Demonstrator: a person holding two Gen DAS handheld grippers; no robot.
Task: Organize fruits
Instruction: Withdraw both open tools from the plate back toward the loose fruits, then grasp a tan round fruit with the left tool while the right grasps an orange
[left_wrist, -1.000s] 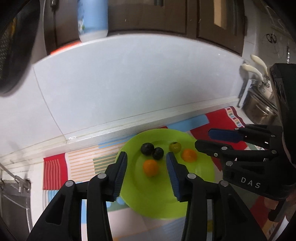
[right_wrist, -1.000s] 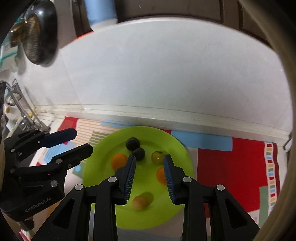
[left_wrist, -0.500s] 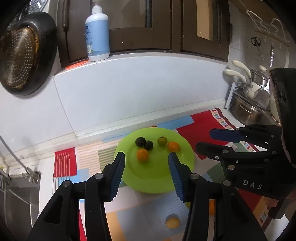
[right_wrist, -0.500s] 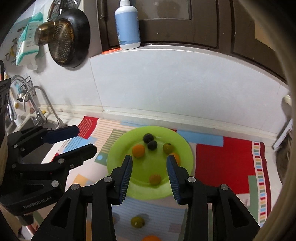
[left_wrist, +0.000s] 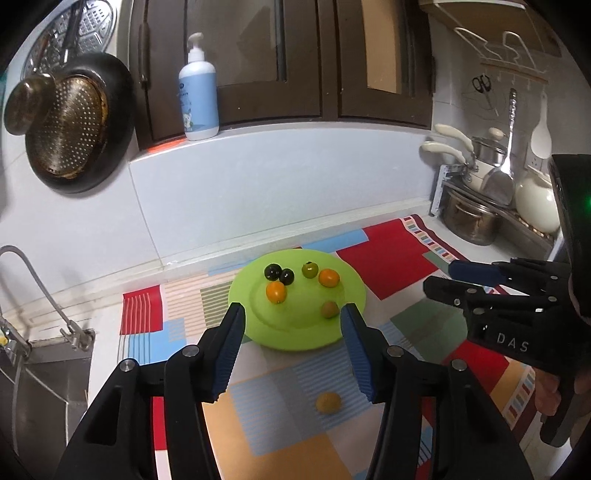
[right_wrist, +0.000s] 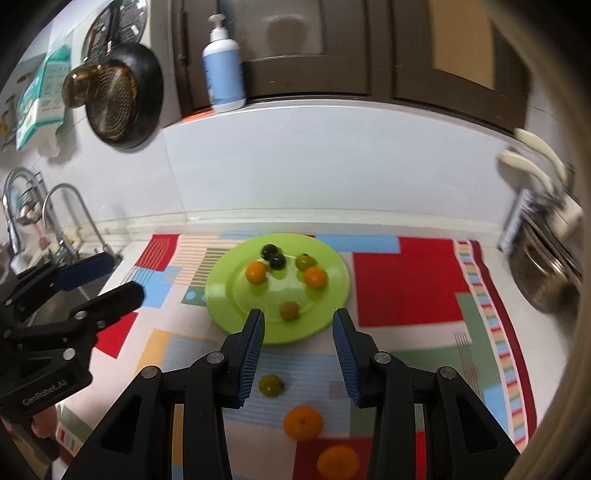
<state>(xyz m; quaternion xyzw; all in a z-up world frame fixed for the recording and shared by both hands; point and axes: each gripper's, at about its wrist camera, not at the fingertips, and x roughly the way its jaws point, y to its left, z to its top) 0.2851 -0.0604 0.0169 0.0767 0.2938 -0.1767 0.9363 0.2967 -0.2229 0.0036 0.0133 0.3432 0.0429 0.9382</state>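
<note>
Your left gripper: empty, jaws opening | right gripper: parted, empty | round lime-green plastic plate at 12 o'clock collects fruit | small green fruit at 6 remains unsorted on mat.

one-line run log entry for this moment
stage: between picks | left hand-held gripper: opening, empty | right hand-held gripper: open, empty | green plate: six fruits | mat: three loose fruits
</note>
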